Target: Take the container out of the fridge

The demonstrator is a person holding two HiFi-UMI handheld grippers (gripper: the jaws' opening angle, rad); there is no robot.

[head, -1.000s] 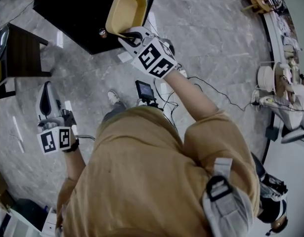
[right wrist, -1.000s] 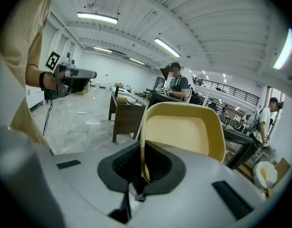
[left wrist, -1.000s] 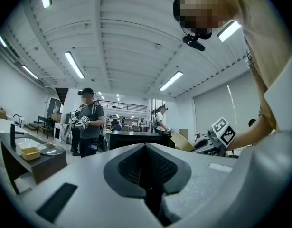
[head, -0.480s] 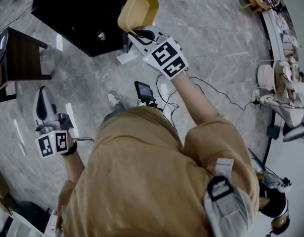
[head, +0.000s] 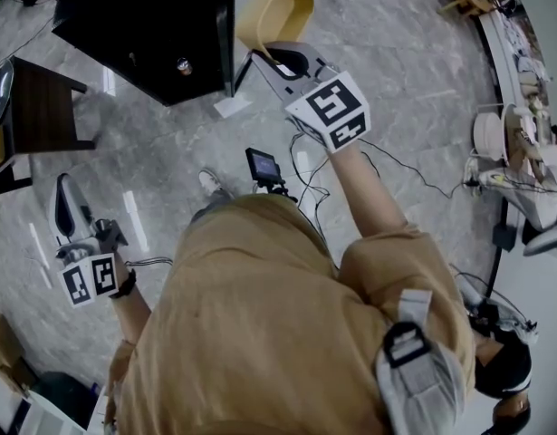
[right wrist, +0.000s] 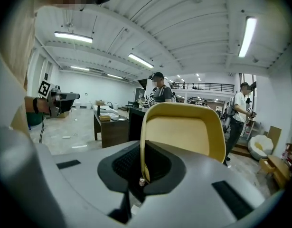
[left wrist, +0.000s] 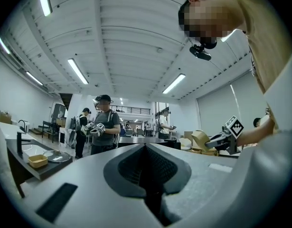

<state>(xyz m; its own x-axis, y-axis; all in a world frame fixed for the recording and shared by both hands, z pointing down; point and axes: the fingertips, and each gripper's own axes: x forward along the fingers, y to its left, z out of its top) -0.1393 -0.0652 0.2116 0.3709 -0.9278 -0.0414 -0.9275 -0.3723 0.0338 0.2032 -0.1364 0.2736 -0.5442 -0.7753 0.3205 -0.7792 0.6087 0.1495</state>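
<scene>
The right gripper (head: 271,55) is clenched on the yellow, shallow, rounded-rectangle plastic container (head: 276,7), its jaws pinching one thin side wall, as the right gripper view shows (right wrist: 142,175). That edge pinch leaves the container (right wrist: 183,132) tipped up, its empty hollow facing back toward the person; with nothing inside to spill, the tilt looks harmless. It is held in the air at arm's reach, just beside the corner of the black boxy cabinet (head: 142,16), probably the fridge, and over the grey stone-patterned floor (head: 414,80), so the removal appears essentially done. The left gripper (head: 65,198) hangs low at the person's side, well apart, jaws pressed together on nothing (left wrist: 148,170), likely kept clear because one gripper suffices for so light a load.
</scene>
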